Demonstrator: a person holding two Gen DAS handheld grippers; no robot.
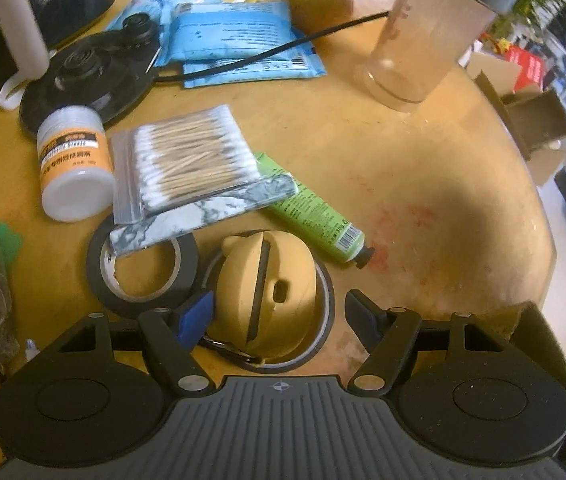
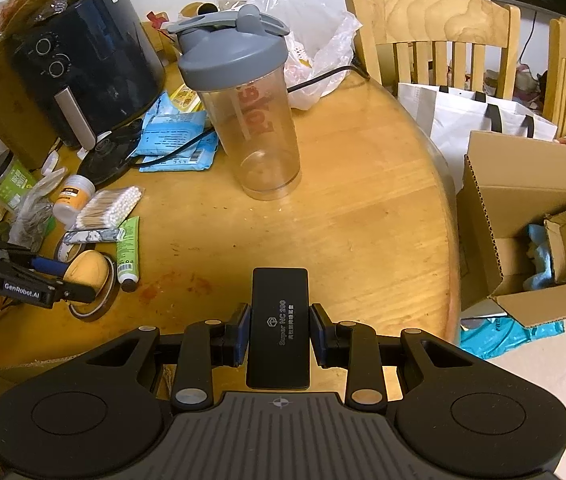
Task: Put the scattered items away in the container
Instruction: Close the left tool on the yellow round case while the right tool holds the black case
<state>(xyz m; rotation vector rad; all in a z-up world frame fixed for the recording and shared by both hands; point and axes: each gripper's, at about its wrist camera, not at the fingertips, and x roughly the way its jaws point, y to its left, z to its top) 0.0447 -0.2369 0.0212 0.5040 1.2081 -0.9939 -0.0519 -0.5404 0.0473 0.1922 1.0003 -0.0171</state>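
Observation:
My left gripper (image 1: 279,314) is open low over the round wooden table (image 1: 423,168). Its fingers straddle a yellow bear-shaped case (image 1: 295,264) that rests on a tape ring (image 1: 329,296); the blue left pad is close to the case and the right finger stands apart. The same case (image 2: 87,270) and left gripper (image 2: 65,280) show at the left of the right wrist view. My right gripper (image 2: 279,332) is shut on a black rectangular box (image 2: 279,292), held above the table's near edge. An open cardboard box (image 2: 523,220) stands off the table's right side.
Beside the case lie a black tape roll (image 1: 99,280), a marbled bar (image 1: 203,212), a bag of cotton swabs (image 1: 191,152), a green tube (image 1: 315,212) and a white-orange bottle (image 1: 71,160). A shaker bottle (image 2: 247,108), blue packets (image 1: 235,36), kettle base (image 1: 83,76) and air fryer (image 2: 83,60) stand further back.

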